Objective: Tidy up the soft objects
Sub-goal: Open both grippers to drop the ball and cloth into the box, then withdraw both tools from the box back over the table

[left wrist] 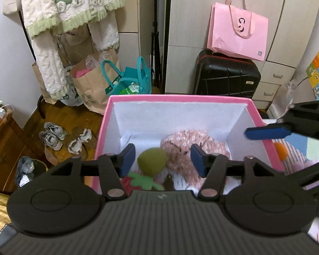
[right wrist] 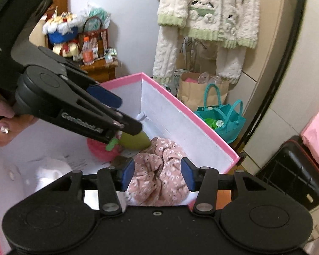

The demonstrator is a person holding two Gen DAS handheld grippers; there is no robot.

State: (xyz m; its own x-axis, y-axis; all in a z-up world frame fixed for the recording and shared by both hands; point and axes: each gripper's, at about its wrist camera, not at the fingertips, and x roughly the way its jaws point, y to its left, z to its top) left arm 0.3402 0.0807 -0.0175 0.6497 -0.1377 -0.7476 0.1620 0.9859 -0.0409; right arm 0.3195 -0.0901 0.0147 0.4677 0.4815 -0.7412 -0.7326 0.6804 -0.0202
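Observation:
A pink box (left wrist: 180, 98) with white inner walls holds a pink floral cloth (left wrist: 189, 142), an olive-green soft pear (left wrist: 152, 160) and a red strawberry toy with a green leaf top (left wrist: 143, 181). My left gripper (left wrist: 162, 159) is open above the box, over the pear and the cloth, holding nothing. In the right wrist view my right gripper (right wrist: 157, 175) is open over the floral cloth (right wrist: 159, 170) inside the box (right wrist: 191, 114). The left gripper (right wrist: 125, 116) reaches in from the left over the pear (right wrist: 138, 141) and the strawberry (right wrist: 104, 150). The right gripper's blue pad (left wrist: 265, 132) shows at the box's right edge.
A black suitcase (left wrist: 225, 76) with a pink bag (left wrist: 238, 34) on it stands behind the box. Paper bags (left wrist: 91, 78) and a teal tote (left wrist: 134, 80) sit on the floor by a hanging fleece garment (left wrist: 63, 10). Shoes (left wrist: 53, 136) lie left. An orange soft thing (left wrist: 280, 150) lies right of the box.

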